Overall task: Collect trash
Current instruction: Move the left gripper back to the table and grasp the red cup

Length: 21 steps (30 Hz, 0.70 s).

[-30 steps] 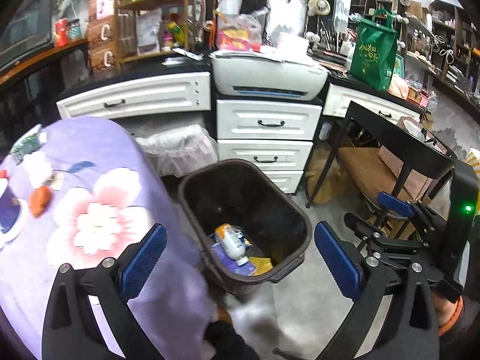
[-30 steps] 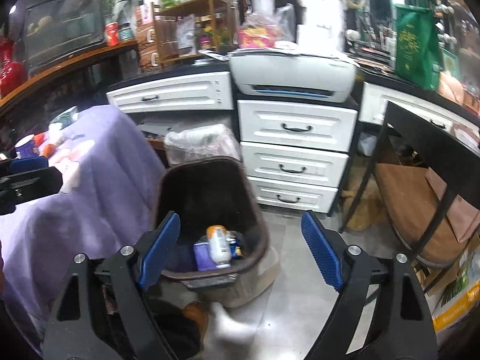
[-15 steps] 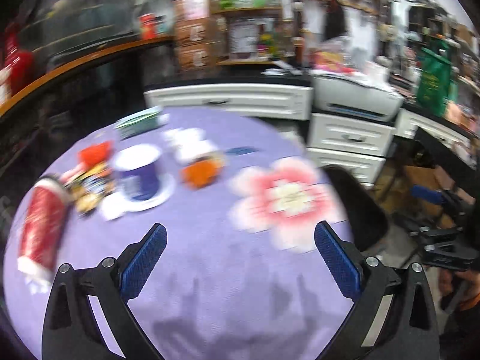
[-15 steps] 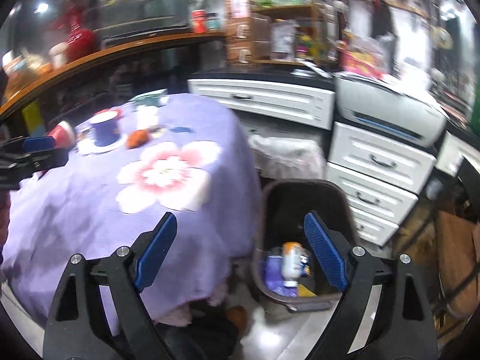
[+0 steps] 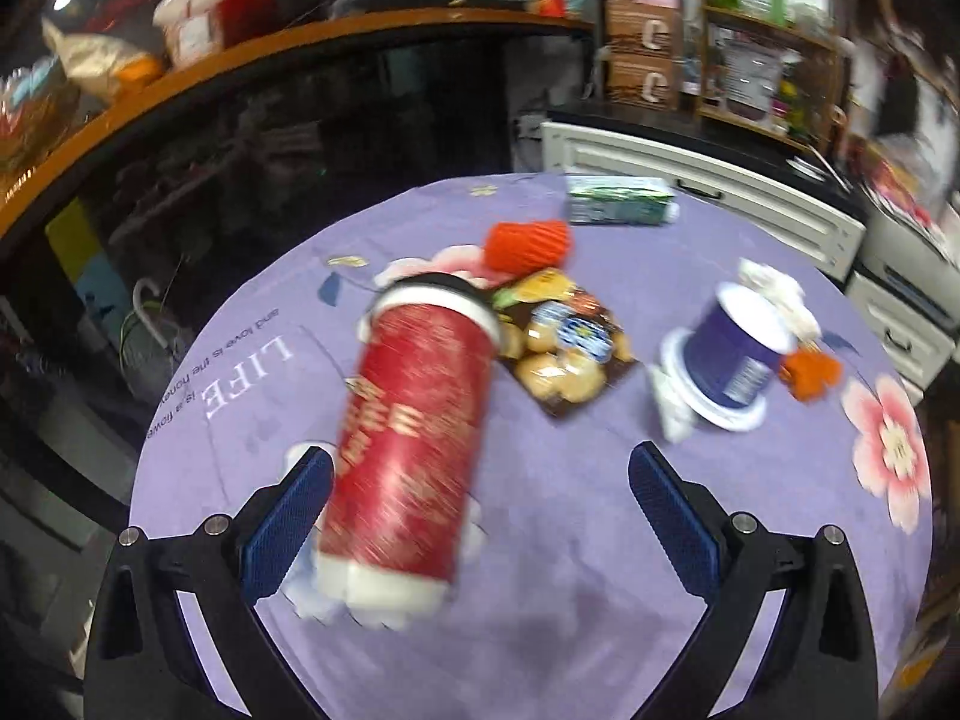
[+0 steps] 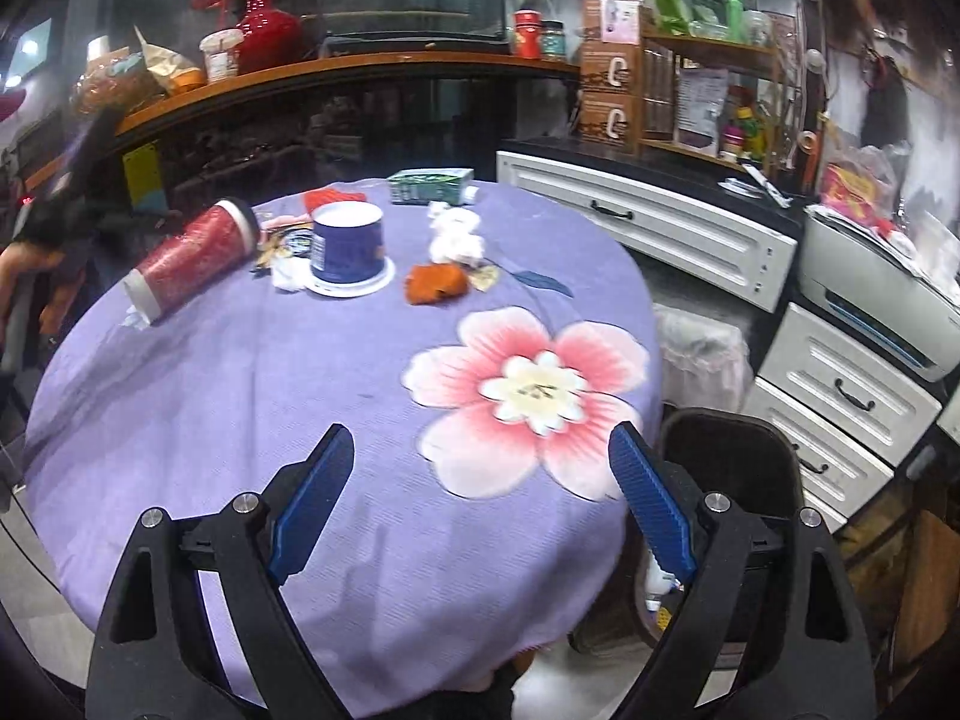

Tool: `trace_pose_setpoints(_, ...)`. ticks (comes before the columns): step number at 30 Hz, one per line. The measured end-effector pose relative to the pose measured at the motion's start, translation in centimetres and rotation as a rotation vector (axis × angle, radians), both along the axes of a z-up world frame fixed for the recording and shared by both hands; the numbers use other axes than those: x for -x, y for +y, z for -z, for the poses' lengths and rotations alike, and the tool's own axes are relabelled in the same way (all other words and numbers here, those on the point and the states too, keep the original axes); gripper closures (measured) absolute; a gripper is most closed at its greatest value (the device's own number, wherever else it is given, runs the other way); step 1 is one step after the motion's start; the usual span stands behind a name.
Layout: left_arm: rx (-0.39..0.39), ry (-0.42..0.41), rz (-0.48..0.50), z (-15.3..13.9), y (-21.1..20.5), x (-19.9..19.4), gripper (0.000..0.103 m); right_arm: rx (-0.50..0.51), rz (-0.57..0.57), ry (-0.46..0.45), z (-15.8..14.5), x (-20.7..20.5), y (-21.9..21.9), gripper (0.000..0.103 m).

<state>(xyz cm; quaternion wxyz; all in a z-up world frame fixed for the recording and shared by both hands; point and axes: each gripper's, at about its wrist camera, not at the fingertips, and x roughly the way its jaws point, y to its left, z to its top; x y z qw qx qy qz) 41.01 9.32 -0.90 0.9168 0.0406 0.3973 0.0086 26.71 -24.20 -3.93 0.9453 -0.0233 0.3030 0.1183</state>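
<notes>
A round table under a purple flowered cloth (image 6: 240, 396) carries the trash. A red paper cup (image 5: 414, 438) lies on its side, with its base close to the left finger of my open left gripper (image 5: 480, 480); the pads do not press it. Beyond it lie a snack wrapper (image 5: 564, 354), an orange wrapper (image 5: 528, 243), an upturned blue cup (image 5: 729, 360), white tissue (image 5: 774, 294) and a green carton (image 5: 618, 201). My right gripper (image 6: 480, 456) hangs open and empty over the table's near edge. The dark bin (image 6: 732, 456) stands on the floor to its right.
White drawers (image 6: 654, 222) and a printer (image 6: 876, 294) stand behind the bin, beside a bag-lined container (image 6: 702, 354). A wooden counter (image 6: 336, 69) with a red vase and jars runs behind the table. A hand (image 6: 24, 264) with the other gripper shows at the far left.
Both views have swung left, from the bin to the table top. My left gripper has come in over the red cup. Both grippers stay open.
</notes>
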Motion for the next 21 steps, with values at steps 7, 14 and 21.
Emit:
trace_pose_setpoints(7,-0.020,0.218,0.036,2.4,1.5,-7.7,0.005,0.024,-0.042,0.011,-0.4,-0.3,2.5,0.017)
trace_pose_setpoints(14,-0.047,0.394,0.037,5.7,2.9,-11.3,0.011,0.034,-0.064,0.011,-0.8,-0.9,3.7,0.017)
trace_pose_setpoints(21,0.006,0.355,0.041,5.3,4.0,-9.5,0.025,0.042,-0.100,0.007,-0.9,-2.5,5.5,0.017)
